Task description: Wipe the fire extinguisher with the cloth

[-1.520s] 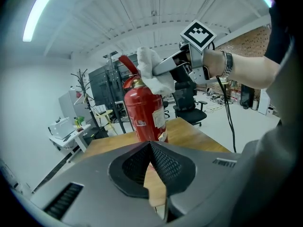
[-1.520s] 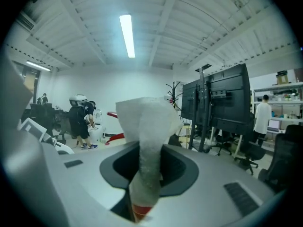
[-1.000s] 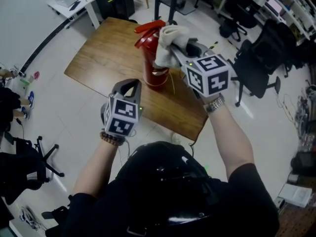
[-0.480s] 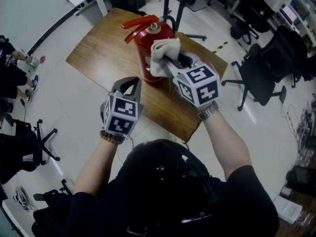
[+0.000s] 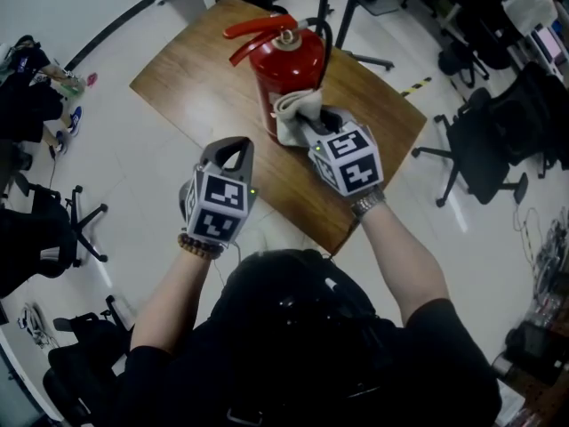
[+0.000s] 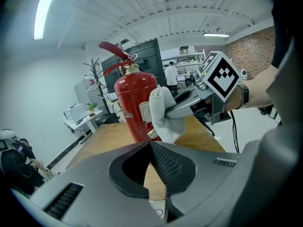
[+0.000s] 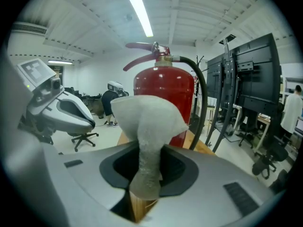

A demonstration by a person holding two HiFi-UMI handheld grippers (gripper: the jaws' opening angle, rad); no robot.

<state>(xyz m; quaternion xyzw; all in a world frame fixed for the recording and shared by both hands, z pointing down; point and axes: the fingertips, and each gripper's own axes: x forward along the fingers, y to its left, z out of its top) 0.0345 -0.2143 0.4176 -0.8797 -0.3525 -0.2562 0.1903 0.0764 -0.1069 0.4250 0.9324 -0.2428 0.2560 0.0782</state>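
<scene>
One cloth [image 5: 291, 112] in right gripper [image 5: 308, 124], touching fire extinguisher [image 5: 289, 65], clear of table [image 5: 191, 83] edges

Bright even indoor light, ceiling tube lights [image 7: 141, 15] overhead, sheen on pale floor [image 5: 133, 167], fisheye bending, dark vignetted corners

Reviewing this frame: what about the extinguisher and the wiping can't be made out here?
- Fire extinguisher base: in the head view, mostly covered by the cloth and the right gripper.
- Label: in the left gripper view, partly covered by the cloth, print too small to read.
- Hose end: in the right gripper view, it drops behind that gripper's body.
</scene>
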